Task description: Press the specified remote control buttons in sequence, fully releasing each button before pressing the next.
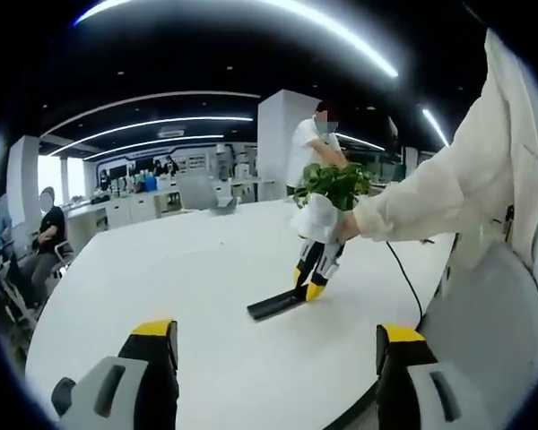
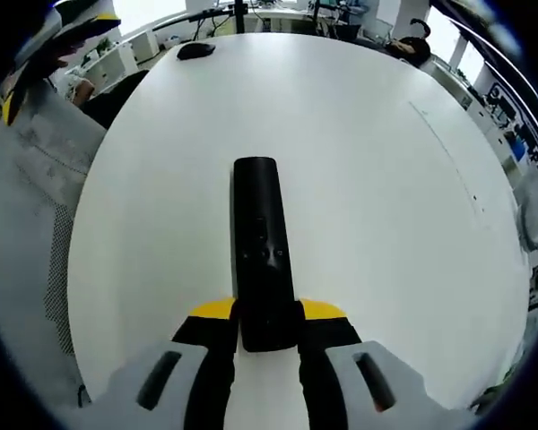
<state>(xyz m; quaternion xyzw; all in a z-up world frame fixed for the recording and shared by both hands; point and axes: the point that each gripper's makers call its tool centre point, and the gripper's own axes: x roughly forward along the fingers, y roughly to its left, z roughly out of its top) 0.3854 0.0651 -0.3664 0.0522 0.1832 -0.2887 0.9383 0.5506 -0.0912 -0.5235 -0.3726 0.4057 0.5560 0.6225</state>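
1. Two yellow-tipped jaws of the left gripper rise from the bottom of the left gripper view, spread wide with nothing between them, held above the near edge of the white table.
2. Farther out on the table in that view lies the remote control, a flat black bar. The right gripper comes down onto its far end, its yellow tips set against the remote. A person's hand in a pale sleeve holds that gripper from the right.
3. Behind the hand stands a leafy green plant in white wrapping. A black cable trails across the table toward its right edge. One person in a white top stands past the table, and another person in dark clothes sits at the far left beside a chair.
4. In the right gripper view the right gripper has its two jaws pressed against the sides of the remote control, pinching its near end. The remote lies flat on the white table, pointing away, with small buttons faintly visible on its face.
5. Far across the table in that view sits a dark computer mouse, well apart from the remote. The left gripper shows at the upper left edge; its jaws cannot be judged there.
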